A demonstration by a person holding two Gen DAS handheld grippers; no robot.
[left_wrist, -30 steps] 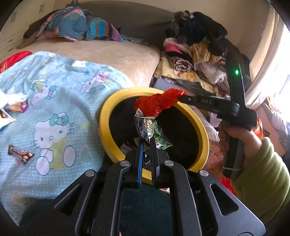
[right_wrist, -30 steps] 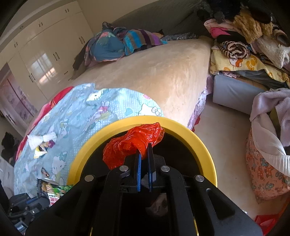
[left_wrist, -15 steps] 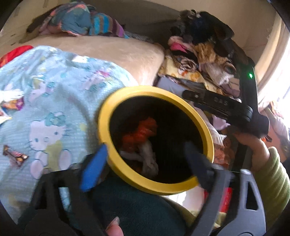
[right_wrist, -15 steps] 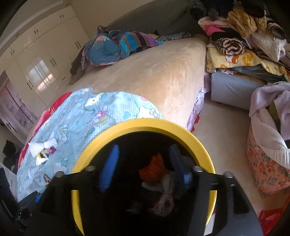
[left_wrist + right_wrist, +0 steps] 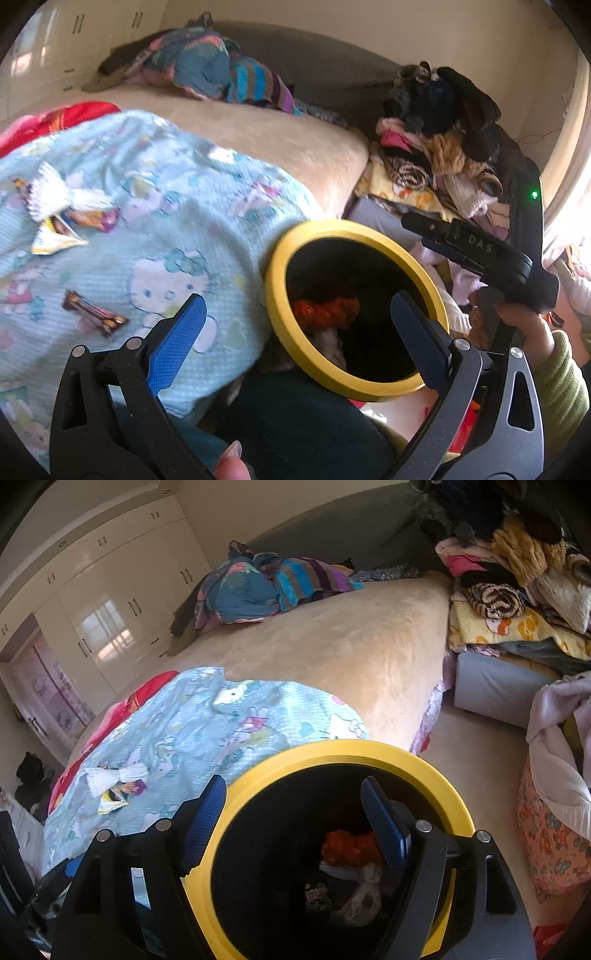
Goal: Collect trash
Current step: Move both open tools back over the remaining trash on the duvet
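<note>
Both jaws now spread wide, empty: we've dropped the red plastic bag (image 5: 349, 845) & the snack wrapper into the yellow-rimmed bin (image 5: 275, 295). Left gripper (image 5: 295, 332) swung off toward 9 o'clock. Bed still holds a brown candy wrapper (image 5: 94, 313) & a paper wad (image 5: 55, 194), so more to collect.

blue cartoon blanket (image 5: 192, 221) on beige bed (image 5: 332, 653) | clothes pile (image 5: 443, 147) right | white wardrobe (image 5: 110, 590) behind
</note>
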